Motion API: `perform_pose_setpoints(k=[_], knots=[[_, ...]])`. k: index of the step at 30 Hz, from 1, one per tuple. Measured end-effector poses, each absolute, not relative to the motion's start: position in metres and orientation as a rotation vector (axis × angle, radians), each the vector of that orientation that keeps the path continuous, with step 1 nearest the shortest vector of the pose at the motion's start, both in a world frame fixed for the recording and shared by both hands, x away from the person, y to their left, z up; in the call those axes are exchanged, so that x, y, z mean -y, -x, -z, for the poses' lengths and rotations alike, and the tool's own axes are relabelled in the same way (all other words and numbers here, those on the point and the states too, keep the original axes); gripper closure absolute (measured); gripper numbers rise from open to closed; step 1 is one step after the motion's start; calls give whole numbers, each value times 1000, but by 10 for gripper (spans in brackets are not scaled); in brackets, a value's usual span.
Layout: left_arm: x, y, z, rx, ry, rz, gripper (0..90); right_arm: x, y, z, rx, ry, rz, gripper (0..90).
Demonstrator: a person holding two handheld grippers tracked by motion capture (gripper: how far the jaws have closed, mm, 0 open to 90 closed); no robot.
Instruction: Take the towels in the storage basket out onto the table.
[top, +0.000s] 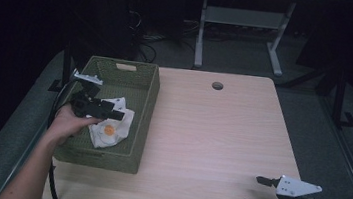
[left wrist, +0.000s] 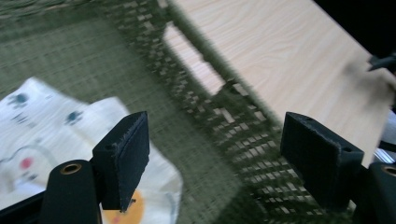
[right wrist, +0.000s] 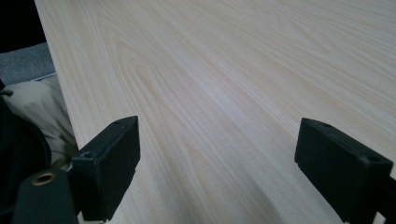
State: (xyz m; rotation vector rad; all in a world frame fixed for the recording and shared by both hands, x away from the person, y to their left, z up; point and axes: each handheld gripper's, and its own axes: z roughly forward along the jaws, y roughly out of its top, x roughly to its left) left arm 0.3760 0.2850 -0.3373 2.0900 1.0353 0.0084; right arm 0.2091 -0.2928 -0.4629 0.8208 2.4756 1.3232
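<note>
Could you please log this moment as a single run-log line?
left claw: open, above white printed cloth in green woven basket | right claw: open, empty, over wooden table near front edge

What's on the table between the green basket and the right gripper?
Nothing: in the high view, bare wooden table runs from the green basket to the open right gripper.

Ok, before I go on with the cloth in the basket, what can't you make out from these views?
- Cloth: the left gripper covers its upper part in the high view; the frame edge cuts it off in the left gripper view.
- Print on the cloth: too small in the high view, blurred in the left gripper view.
- Basket floor under the cloth: hidden.
- Right gripper: the hand holding it is cut by the high view's bottom edge.
</note>
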Motion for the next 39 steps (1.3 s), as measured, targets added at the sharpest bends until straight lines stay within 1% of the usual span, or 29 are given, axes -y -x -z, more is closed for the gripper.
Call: perform_pose_setpoints(k=[2, 7, 16, 23, 29, 33, 39], knots=[[-291, -379, 341, -1089, -2103, -39, 241, 293, -209, 463, -2475, -820, -1324, 138], [-296, -382, 349, -1140, -2119, -60, 241, 293, -209, 463, -2476, -820, -1324, 138], [-299, -391, 366, -1266, -2219, -127, 242, 294, -209, 463, -2471, -821, -1326, 138], [-299, -395, 373, -1319, -2235, -125, 235, 295, -209, 463, -2469, -819, -1329, 138], [-301, -400, 381, -1397, -2235, -122, 235, 295, -209, 463, -2471, -821, -1329, 138], [-299, -404, 390, -1476, -2265, -123, 230, 295, -209, 463, -2467, -821, -1332, 138], [-297, -408, 398, -1534, -2307, -129, 231, 296, -209, 463, -2466, -818, -1331, 138]])
